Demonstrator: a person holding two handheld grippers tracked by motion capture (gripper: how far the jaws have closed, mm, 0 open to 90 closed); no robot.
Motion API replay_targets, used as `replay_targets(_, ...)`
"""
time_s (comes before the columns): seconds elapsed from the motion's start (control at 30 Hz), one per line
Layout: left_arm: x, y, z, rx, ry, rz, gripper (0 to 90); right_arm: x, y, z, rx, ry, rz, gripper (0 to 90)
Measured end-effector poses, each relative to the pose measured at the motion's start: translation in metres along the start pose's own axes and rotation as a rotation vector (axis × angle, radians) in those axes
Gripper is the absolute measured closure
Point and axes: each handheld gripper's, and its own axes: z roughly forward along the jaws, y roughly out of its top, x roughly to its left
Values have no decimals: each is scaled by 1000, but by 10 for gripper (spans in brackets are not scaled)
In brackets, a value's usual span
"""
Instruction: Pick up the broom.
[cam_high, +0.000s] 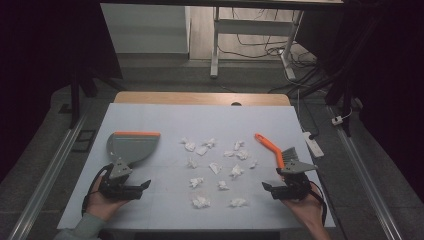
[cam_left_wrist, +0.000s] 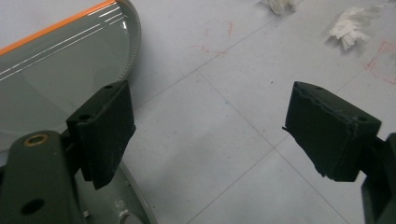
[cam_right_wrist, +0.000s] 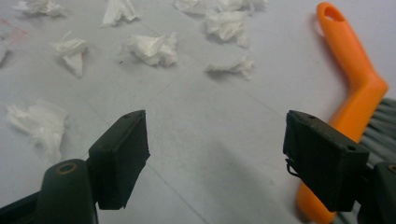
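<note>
Left gripper (cam_high: 141, 187) open, empty, just near of grey dustpan (cam_high: 131, 147) at left of surface (cam_high: 165, 117). Right gripper (cam_high: 270, 188) open too, empty, beside orange-handled brush (cam_high: 272, 148) at right. Crumpled paper scraps (cam_high: 216, 167) scattered between, across middle of surface.
</note>
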Motion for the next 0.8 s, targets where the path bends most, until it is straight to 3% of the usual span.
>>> replay_targets(0.17, 1, 0, -1, -11, -8, 4, 165, -14, 30, 0, 42, -22, 44, 231)
replay_targets(0.3, 1, 0, 0, -11, -10, 10, 164, -24, 41, 4, 74, -67, 51, 239)
replay_targets(0.37, 0, 1, 1, -7, -10, 12, 164, -38, 52, 9, 114, -72, 60, 244)
replay_targets(0.4, 0, 1, 1, -6, -14, 16, 164, -38, 52, 9, 114, -72, 60, 244)
replay_targets(0.43, 0, 1, 1, -5, -15, 19, 161, -50, 58, 13, 143, -66, 75, 246)
replay_targets(0.47, -1, 1, 1, -3, -16, 22, 161, -50, 58, 13, 143, -66, 75, 246)
replay_targets(0.63, -1, 1, 2, 0, -17, 24, 159, -79, 70, 28, 201, -63, 116, 273)
replay_targets(0.8, -1, 1, 3, 6, -21, 28, 159, -91, 74, 40, 234, -91, 112, 301)
